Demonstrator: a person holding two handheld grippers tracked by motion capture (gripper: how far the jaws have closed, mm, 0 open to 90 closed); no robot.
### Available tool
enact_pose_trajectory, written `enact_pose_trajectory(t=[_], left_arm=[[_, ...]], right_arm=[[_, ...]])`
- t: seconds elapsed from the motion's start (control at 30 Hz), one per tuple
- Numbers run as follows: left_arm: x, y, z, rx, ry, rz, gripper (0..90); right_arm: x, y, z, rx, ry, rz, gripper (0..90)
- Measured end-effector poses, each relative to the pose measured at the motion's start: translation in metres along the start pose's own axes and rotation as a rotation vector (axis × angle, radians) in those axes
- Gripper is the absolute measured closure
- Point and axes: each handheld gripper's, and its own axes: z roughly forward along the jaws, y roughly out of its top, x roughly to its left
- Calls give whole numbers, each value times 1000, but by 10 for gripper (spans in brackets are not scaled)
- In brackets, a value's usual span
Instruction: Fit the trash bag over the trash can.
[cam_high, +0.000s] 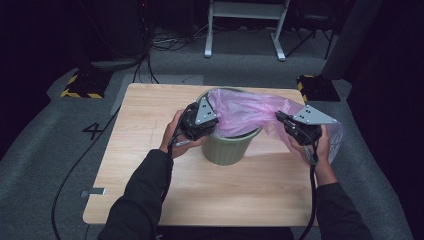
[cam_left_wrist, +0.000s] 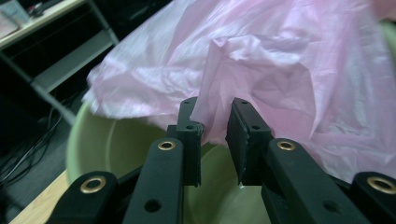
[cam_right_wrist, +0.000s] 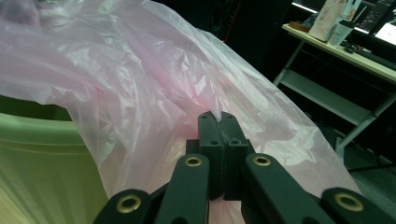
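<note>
Jaws of the left gripper (cam_left_wrist: 212, 140) stand narrowly apart around a fold of the pink bag (cam_left_wrist: 280, 70), seemingly unpinched; the right gripper (cam_right_wrist: 219, 122) clamps its edge. Draped over the green bin (cam_high: 227, 147), the thin, slippery film needs gathered-fold grips.

A translucent pink plastic bag (cam_high: 245, 112) drapes over a pale green bin (cam_high: 227, 147) on a light wood-grain desk (cam_high: 150, 150). Black grippers carry grey plates. Yellow-and-black striped blocks (cam_high: 80, 87) sit at ten o'clock.
</note>
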Motion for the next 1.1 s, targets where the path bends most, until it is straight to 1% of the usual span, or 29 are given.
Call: enact_pose_trajectory(t=[0.07,0.1,0.13,0.17,0.2,0.23,0.3,0.33,0.37,0.4,0.43,0.57,0.6,0.67,0.77,0.8,0.83,0.87,0.9,0.93,0.97,1.03,1.07,1.1], left_arm=[[4,0,4,22,-13,-2,748],[5,0,7,46,-10,-3,745],[7,0,9,56,-6,-10,724],[8,1,10,61,4,-28,658],[10,1,9,58,13,-44,568],[11,0,7,45,1,-68,509],[13,0,1,23,-19,-79,414],[13,0,-3,14,-4,-82,364],[14,0,-7,-8,2,-90,328],[15,0,-12,-30,-6,-100,296],[16,0,-17,-48,-6,-104,285],[19,2,-34,-94,-19,-90,241],[19,3,-36,-103,-16,-90,239],[18,6,-40,-128,-25,-88,238],[13,15,-38,-127,-46,-66,238],[11,18,-36,-124,-53,-58,239],[7,22,-32,-110,-54,-45,242],[5,23,-29,-101,-60,-36,253],[2,25,-25,-92,-58,-24,275],[0,27,-21,-75,-45,-13,319],[-2,28,-16,-54,-44,-8,385],[-3,29,-7,-18,-70,7,470],[-3,29,-3,4,-67,17,547],[-3,29,-1,21,-69,24,587]], right_arm=[[0,0,-1,-3,-1,1,900],[0,0,-1,-2,-8,-3,900],[1,0,-1,-4,-14,-8,900],[1,1,-2,-7,-14,-9,900],[1,1,-2,-9,-16,-12,900],[2,1,-3,-9,-18,-15,900],[3,2,-4,-10,-20,-22,900],[4,3,-5,-9,-22,-30,900],[4,3,-6,-8,-27,-35,900],[4,4,-7,-8,-32,-40,900],[4,5,-7,-6,-38,-42,900],[4,7,-9,6,-69,-59,900],[4,7,-9,9,-76,-67,900],[4,9,-9,17,-82,-80,900],[5,12,-8,19,-81,-92,900],[6,14,-7,24,-86,-105,900],[8,15,-6,25,-90,-119,900],[9,17,-6,25,-84,-126,900],[11,18,-5,24,-82,-130,900],[12,19,-5,23,-81,-136,900],[13,19,-4,22,-78,-138,900],[15,20,-4,15,-66,-140,900],[15,20,-5,7,-52,-139,900],[16,20,-5,5,-48,-141,900]])
